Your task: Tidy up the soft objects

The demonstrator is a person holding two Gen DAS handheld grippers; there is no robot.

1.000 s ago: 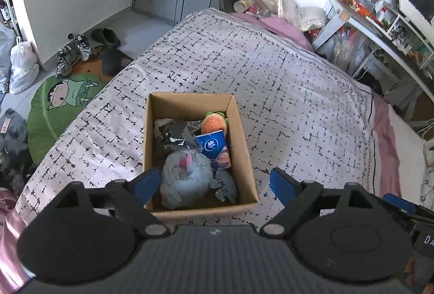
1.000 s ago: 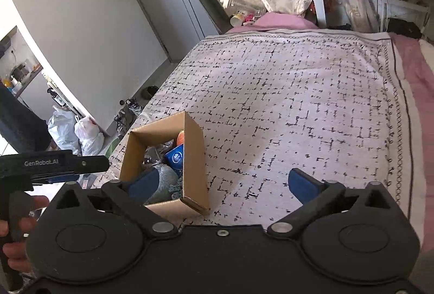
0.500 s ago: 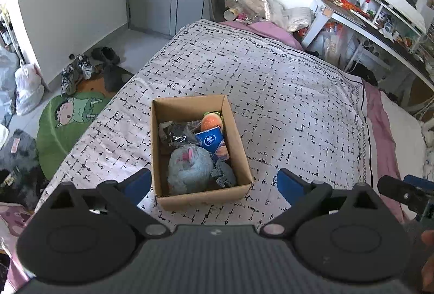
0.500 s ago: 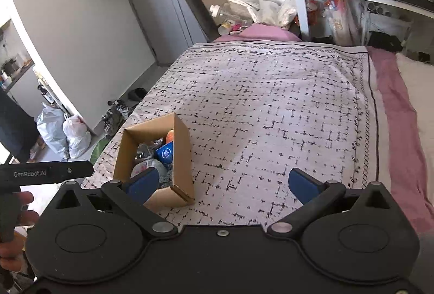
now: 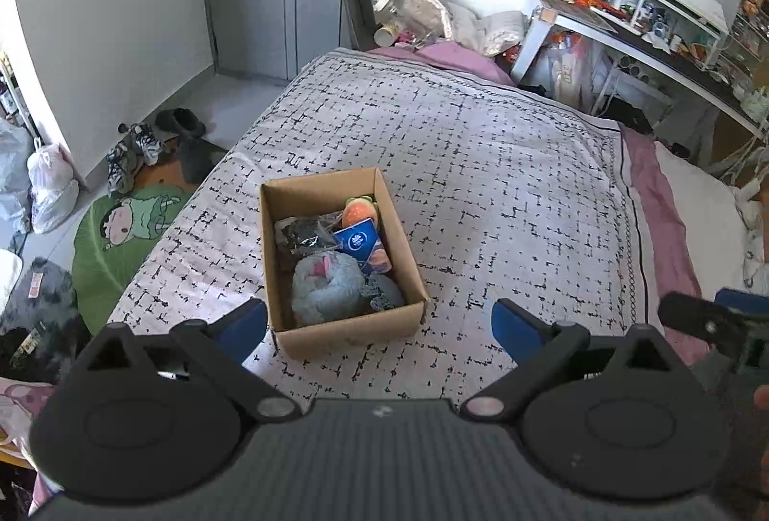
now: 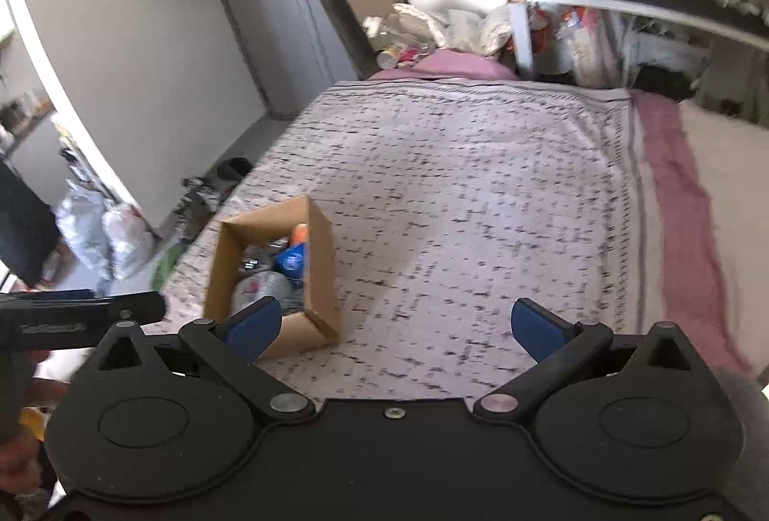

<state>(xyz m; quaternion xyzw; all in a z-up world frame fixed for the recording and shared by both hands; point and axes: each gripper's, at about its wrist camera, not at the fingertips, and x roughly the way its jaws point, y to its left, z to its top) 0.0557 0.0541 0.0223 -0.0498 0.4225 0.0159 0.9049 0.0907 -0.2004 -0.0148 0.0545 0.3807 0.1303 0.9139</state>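
Both my grippers are pulling back from the cardboard box (image 5: 336, 254) on the bed (image 5: 504, 184): left gripper (image 5: 379, 324) just opening wide, right gripper (image 6: 396, 326) spread empty. Soft toys (image 5: 327, 285) are sitting inside, suggesting sorting is nearly finished.

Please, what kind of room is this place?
Most likely a bedroom in a home: a large bed with a patterned cover fills it, shoes lie on the floor beside it, and a cluttered desk stands behind.
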